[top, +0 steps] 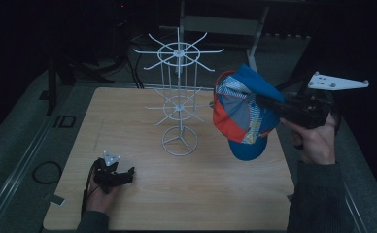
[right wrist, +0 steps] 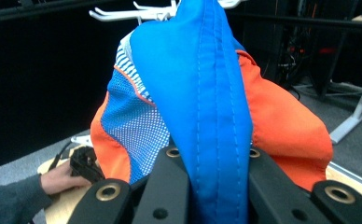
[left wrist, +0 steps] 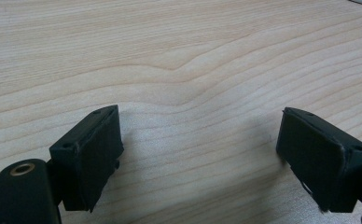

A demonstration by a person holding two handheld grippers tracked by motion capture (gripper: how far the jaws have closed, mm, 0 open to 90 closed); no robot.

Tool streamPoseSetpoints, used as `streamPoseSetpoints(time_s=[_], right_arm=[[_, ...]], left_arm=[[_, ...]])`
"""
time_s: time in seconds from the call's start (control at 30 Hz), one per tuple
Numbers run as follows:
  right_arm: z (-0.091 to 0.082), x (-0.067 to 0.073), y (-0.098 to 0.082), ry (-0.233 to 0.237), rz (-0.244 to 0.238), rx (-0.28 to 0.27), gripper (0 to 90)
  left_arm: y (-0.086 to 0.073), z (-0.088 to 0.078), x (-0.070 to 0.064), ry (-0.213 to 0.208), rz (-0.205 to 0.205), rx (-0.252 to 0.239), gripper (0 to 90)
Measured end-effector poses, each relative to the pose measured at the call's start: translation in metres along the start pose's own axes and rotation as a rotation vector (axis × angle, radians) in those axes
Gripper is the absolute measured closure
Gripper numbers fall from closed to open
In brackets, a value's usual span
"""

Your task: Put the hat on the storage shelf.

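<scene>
Cap up in the air beside the white rack
Right hand-held gripper (top: 266,103) clamps the blue-and-orange cap (top: 242,114) just right of the wire rack (top: 179,97), above the wooden surface (top: 215,189); left hand-held gripper (top: 126,173) rests on that surface, jaws wide apart, nothing between them

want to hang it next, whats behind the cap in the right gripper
Behind the cap the white wire rack stands; hook tips show above it. The cap hides the hooks nearest it. The right gripper is clamped on it.
</scene>
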State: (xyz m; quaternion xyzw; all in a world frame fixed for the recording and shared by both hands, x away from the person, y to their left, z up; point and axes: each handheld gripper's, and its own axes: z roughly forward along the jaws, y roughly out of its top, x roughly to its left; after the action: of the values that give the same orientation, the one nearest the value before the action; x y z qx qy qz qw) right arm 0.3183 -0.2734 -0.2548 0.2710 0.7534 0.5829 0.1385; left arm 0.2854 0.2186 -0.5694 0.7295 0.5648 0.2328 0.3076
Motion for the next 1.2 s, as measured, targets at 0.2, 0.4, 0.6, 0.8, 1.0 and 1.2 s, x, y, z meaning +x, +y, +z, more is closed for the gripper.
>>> streamPoseSetpoints(time_s=[0.2,0.4,0.6,0.8,1.0,1.2], right_arm=[[-0.003,0.004,0.009,0.008,-0.008,-0.030,88.2],[-0.006,0.011,0.019,0.037,-0.018,-0.073,88.2],[-0.002,0.018,0.027,0.062,-0.034,-0.098,88.2],[0.023,0.018,0.022,0.083,-0.018,-0.070,88.2],[0.043,0.017,0.014,0.082,-0.009,-0.047,88.0],[0.057,0.016,0.004,0.059,-0.016,0.007,87.8]], left_arm=[[0.000,0.000,0.000,0.000,0.000,0.000,14.6],[0.000,0.000,0.000,0.000,-0.001,-0.001,14.6],[0.000,0.000,0.000,0.000,-0.001,-0.001,14.6],[0.000,0.000,0.000,0.001,0.000,-0.001,14.6],[0.000,0.000,0.000,0.001,0.000,-0.001,14.6],[0.000,0.000,0.000,0.000,0.000,0.000,14.6]])
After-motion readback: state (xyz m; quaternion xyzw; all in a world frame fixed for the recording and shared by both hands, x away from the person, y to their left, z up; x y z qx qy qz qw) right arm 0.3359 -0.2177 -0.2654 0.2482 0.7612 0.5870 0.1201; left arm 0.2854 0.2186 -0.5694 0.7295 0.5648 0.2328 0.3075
